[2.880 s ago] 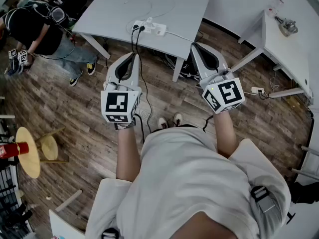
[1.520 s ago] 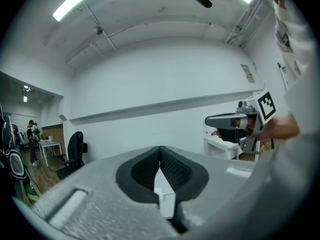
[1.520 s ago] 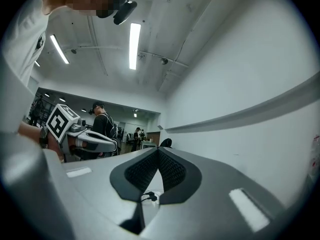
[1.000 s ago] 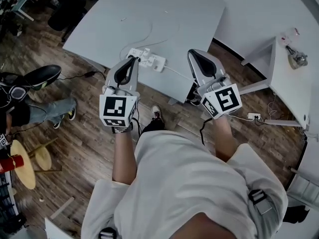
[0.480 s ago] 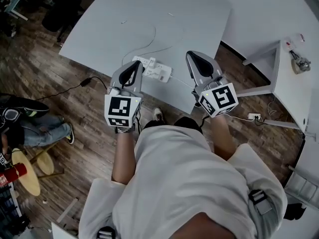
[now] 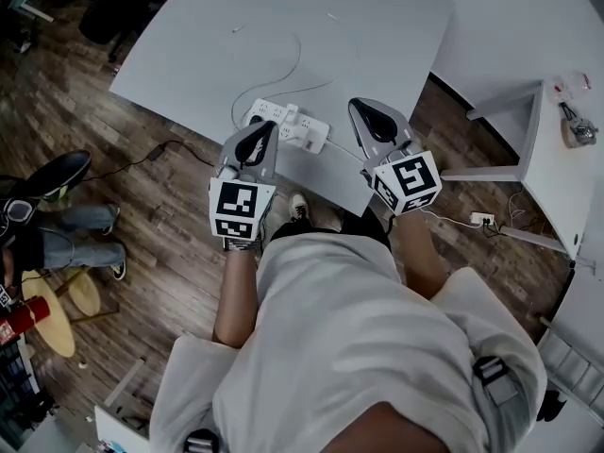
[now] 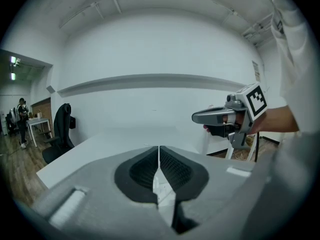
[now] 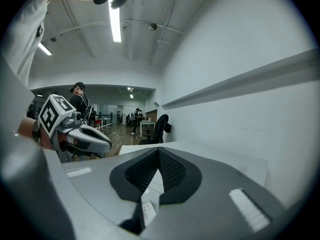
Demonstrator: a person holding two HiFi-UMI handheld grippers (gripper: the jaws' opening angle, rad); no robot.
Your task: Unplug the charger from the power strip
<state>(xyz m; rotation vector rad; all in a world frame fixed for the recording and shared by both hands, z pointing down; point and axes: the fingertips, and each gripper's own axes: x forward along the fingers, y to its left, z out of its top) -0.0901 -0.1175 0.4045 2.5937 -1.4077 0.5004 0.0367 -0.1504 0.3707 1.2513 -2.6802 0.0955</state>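
Note:
A white power strip (image 6: 300,128) lies near the front edge of the grey table (image 6: 283,26). A white charger (image 6: 282,113) stands plugged into it, and its thin white cable (image 6: 298,59) loops away over the tabletop. My left gripper (image 6: 261,128) hovers over the strip's left end, shut and empty. My right gripper (image 6: 360,108) hangs just right of the strip, also shut with nothing in it. In the left gripper view the closed jaws (image 7: 159,149) show a sliver of the strip (image 7: 161,190) below them. In the right gripper view (image 8: 158,150) a socket face (image 8: 144,204) shows below.
A second white table (image 6: 528,149) stands at the right with a small object (image 6: 578,130) on it. A wall plug with cables (image 6: 481,220) lies on the floor there. A seated person (image 6: 57,225), a black floor cable (image 6: 142,159) and a round stool (image 6: 47,314) are at the left.
The table has come closer under me. Both grippers have sunk and moved forward to the power strip, the left now over its left end. Their jaws stayed shut.

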